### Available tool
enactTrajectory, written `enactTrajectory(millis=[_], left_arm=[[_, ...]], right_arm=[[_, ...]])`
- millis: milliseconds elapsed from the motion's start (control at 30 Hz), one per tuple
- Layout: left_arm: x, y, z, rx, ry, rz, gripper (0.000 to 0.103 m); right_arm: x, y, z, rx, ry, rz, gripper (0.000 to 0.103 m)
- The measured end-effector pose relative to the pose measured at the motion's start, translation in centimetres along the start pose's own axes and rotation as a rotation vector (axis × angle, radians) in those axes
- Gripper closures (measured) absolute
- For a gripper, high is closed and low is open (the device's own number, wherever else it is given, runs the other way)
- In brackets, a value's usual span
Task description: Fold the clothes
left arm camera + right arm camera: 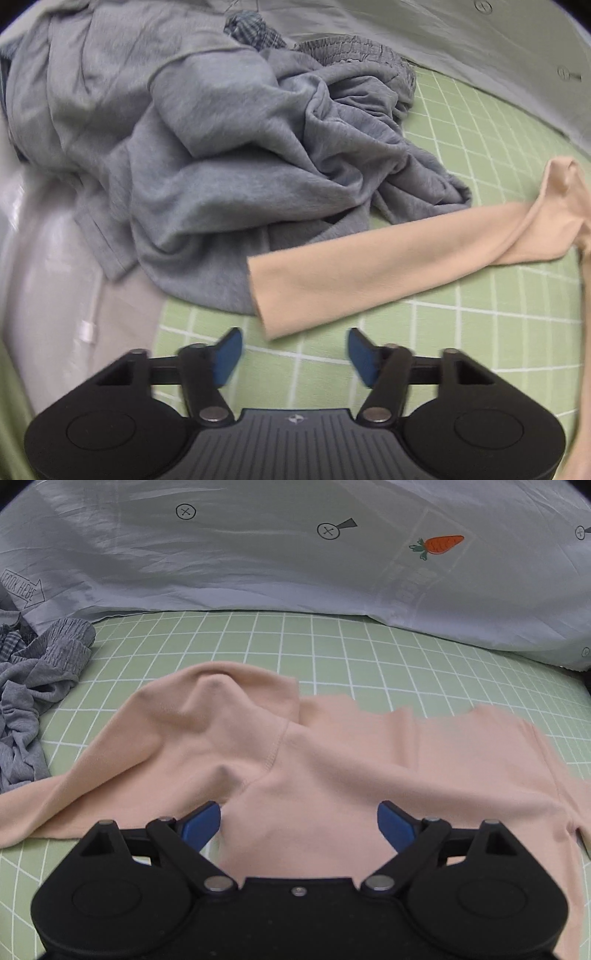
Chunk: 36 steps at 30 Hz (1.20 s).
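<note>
While the peach top [332, 760] lies spread on the green grid sheet [332, 646] | step: laying flat | left tongs [295, 350] part-open, empty, below the sleeve [369, 273] | right tongs [299, 823] wide, gripping nothing | next: pinch sleeve cuff, fold inward.

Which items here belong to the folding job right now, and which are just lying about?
In the job:
peach long-sleeved top, its sleeve stretched out
left gripper, open above the sheet beside the cuff
right gripper, open over the top's body

Lying about:
grey clothes heap
printed pillow
green grid sheet
</note>
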<state>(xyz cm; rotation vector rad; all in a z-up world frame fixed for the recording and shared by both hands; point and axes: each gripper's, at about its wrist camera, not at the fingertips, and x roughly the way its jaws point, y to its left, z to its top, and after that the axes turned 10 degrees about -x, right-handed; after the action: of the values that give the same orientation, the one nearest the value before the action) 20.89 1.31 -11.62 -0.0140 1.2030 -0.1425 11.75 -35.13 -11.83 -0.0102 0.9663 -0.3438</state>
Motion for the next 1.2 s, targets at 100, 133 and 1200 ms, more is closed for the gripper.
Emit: enactTrajectory(millis=[100, 133, 1200], left_arm=[[0.1, 1.1, 0.1, -0.141, 0.015, -0.055, 0.084], [0.2, 1.7, 0.2, -0.205, 0.019, -0.081, 0.093], [-1.1, 4.2, 0.6, -0.452, 0.001, -0.17, 0.102]], right_arm=[[0.2, 0.4, -0.5, -0.011, 0.016, 0.01, 0.011], [0.3, 0.5, -0.6, -0.013, 0.02, 0.013, 0.011], [0.7, 1.6, -1.5, -0.034, 0.056, 0.025, 0.01]])
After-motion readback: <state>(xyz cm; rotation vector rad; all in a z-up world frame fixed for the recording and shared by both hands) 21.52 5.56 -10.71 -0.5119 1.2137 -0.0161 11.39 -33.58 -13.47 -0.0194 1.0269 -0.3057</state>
